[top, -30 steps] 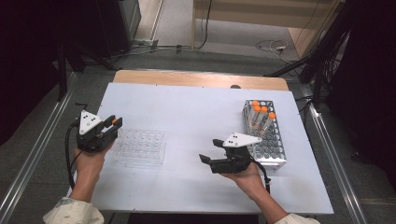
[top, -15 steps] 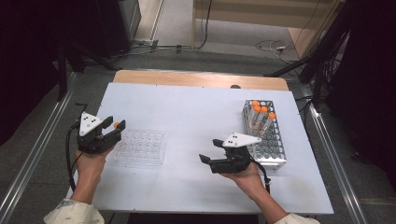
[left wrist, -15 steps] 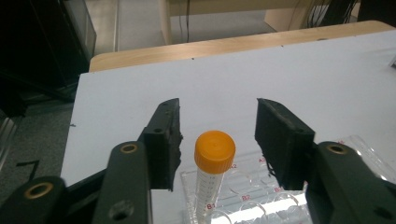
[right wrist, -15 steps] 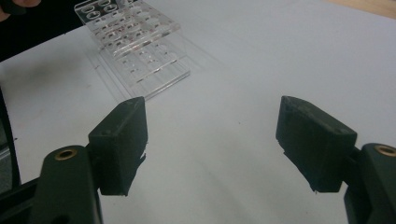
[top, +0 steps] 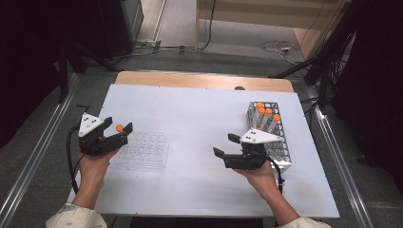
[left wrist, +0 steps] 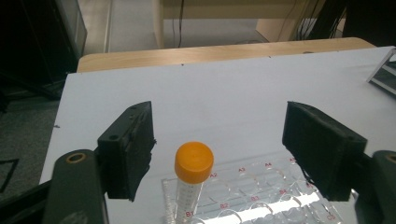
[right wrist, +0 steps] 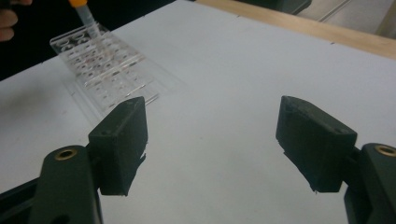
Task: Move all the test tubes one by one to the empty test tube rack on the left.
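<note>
Left gripper view: tube (left wrist: pixel 192 182), clear, orange-capped, is standing upright in the plate's (left wrist: pixel 261 186) corner well, between the left gripper's (left wrist: pixel 233 149) jaws, which have just been opening wide and touching nothing. Risk: a jaw clipping the cap on withdrawal, tipping it. Right gripper (top: pixel 227 145) is hovering wide, empty, over the bench (top: pixel 199 109) beside the rack (top: pixel 280 142).

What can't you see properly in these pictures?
- Bottom of the orange-capped tube: cut off by the lower edge of the left gripper view, so how deep it sits in the clear well rack is unclear.
- Same tube, right gripper view: its cap is cut by the top edge.
- Labels on the rack's wells: too small in the high view.
- Tubes in the wire rack: lower parts hidden by the mesh and the right tongs.
</note>
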A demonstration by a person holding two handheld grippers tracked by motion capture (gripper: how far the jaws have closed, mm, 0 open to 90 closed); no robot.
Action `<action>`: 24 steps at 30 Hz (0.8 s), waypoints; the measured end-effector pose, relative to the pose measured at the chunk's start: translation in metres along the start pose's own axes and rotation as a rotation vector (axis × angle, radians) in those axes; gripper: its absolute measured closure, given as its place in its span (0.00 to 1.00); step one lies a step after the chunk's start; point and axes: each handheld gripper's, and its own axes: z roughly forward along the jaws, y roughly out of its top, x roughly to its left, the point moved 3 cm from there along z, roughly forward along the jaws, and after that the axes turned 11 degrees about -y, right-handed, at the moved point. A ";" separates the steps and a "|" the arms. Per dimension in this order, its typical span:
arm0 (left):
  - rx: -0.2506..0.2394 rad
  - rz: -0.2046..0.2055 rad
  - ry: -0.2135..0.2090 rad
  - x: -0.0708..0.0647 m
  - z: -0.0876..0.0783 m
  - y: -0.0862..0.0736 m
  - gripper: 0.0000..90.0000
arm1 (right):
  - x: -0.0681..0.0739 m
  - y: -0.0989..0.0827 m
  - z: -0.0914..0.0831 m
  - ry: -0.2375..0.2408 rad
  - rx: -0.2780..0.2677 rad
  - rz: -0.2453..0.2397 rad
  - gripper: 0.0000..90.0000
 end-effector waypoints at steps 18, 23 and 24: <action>0.010 0.002 -0.093 -0.024 0.004 0.003 0.21 | -0.075 0.012 -0.043 -0.223 -0.100 0.091 0.23; 0.024 0.037 -0.109 -0.039 0.010 0.000 0.21 | -0.098 0.008 -0.052 -0.291 -0.121 0.118 0.23; 0.027 0.045 -0.111 -0.042 0.011 -0.001 0.21 | -0.102 0.007 -0.053 -0.303 -0.125 0.121 0.24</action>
